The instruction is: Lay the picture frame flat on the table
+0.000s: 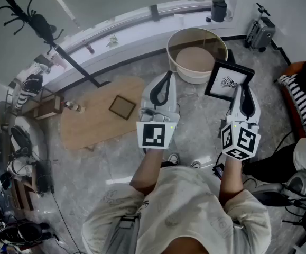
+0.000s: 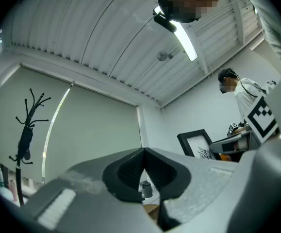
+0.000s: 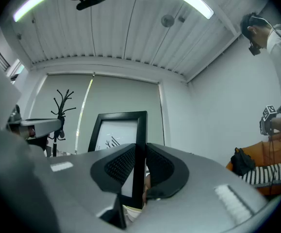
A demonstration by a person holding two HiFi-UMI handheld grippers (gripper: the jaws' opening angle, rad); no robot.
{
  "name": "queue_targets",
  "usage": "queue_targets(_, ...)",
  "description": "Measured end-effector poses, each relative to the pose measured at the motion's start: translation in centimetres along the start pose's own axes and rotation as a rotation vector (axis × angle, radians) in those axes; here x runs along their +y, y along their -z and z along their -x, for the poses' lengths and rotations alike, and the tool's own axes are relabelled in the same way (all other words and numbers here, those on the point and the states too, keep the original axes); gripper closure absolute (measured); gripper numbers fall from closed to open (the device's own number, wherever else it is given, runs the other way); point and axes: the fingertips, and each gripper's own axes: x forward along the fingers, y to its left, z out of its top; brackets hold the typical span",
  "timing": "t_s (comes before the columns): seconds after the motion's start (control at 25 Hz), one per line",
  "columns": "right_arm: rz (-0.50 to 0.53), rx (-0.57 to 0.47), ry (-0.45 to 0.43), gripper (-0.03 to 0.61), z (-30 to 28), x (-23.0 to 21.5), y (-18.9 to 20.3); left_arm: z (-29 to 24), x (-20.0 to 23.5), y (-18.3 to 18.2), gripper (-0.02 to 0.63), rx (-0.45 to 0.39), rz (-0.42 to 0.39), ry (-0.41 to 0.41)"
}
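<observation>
A black picture frame (image 1: 228, 79) with a white mat and a small dark drawing is held up in the air, upright, to the right of the wooden table (image 1: 89, 123). My right gripper (image 1: 239, 90) is shut on its lower right edge. In the right gripper view the frame's side rail (image 3: 139, 130) stands between the two ribbed pads. My left gripper (image 1: 166, 75) hovers beside it with nothing in it, and its jaws (image 2: 143, 152) meet at the tips. The same frame (image 2: 197, 142) shows at the right in the left gripper view.
A smaller brown-edged frame (image 1: 122, 107) lies flat on the low wooden table. A round beige tub (image 1: 196, 54) stands on the floor just beyond my grippers. A black coat stand (image 1: 36, 20) leans at the far left. Striped cloth (image 1: 300, 102) lies at the right, and cables and gear at the left.
</observation>
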Motion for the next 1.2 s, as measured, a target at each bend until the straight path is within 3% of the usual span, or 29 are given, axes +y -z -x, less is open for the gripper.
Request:
queue_targets(0.4, -0.009, 0.004, -0.009, 0.509, -0.1, 1.3, -0.1, 0.7, 0.7, 0.3, 0.611, 0.005, -0.007, 0.016)
queue_targets(0.8, -0.024, -0.010, -0.021, 0.509, -0.9, 5.1, 0.3, 2.0, 4.5, 0.0, 0.611, -0.016, -0.022, -0.001)
queue_targets(1.2, 0.002, -0.012, 0.027, 0.509, -0.3, 6.8, 0.5, 2.8, 6.8, 1.5, 0.611, -0.004, 0.016, 0.025)
